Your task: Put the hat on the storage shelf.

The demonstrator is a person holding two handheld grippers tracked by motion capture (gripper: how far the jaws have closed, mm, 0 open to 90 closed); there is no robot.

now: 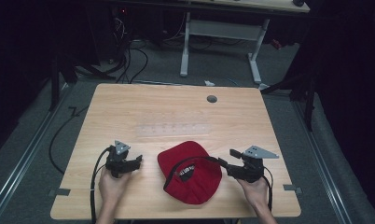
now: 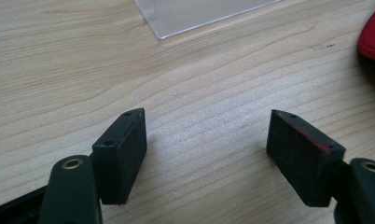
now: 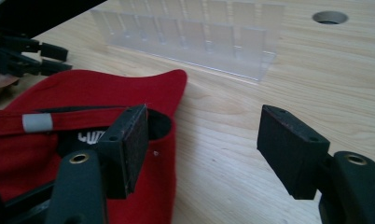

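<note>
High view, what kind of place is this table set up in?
Probably a lab or recording workspace, not a home. A bare wooden table stands on grey carpet under dim, dark surroundings, loose cables trail across the floor behind it, and a white-legged desk stands farther back.

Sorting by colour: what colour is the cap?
Red cap, clearest in the high view.
</note>
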